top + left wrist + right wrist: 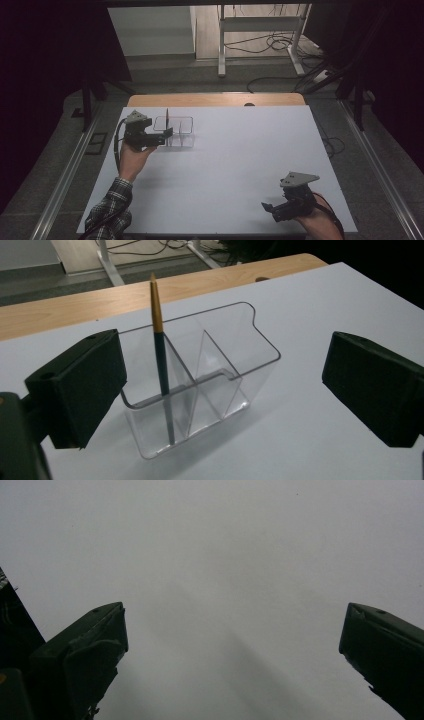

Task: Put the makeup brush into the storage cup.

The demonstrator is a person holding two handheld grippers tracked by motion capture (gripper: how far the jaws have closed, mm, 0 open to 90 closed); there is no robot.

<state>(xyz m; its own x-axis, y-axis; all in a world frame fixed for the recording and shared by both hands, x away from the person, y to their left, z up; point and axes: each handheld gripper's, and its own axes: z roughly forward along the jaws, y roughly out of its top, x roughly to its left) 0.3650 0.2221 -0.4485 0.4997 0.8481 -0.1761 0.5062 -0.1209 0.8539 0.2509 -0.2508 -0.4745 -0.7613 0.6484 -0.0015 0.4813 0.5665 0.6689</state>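
Left gripper [225,385] wide open, black jaws set apart on either side of a clear plastic organiser box with three compartments [220,385], pads touching nothing. Inside that box, a slim pen with dark green barrel and gold upper end [161,360], standing nearly upright in the end compartment closest to the left-hand jaw in the left gripper view, lower tip down at the box floor, gold end rising well above the rim. Box resting on the white table sheet [240,165], toward its far left part, close to the bare wooden table edge [215,99]. From the high view, left gripper [167,136] held just beside the box at its near left side, hand in a plaid sleeve [112,205] behind it. Right gripper [267,209] low at the near right corner of the sheet, well apart from the box, likewise spread open, jaws [235,645] over plain white surface with nothing between them.
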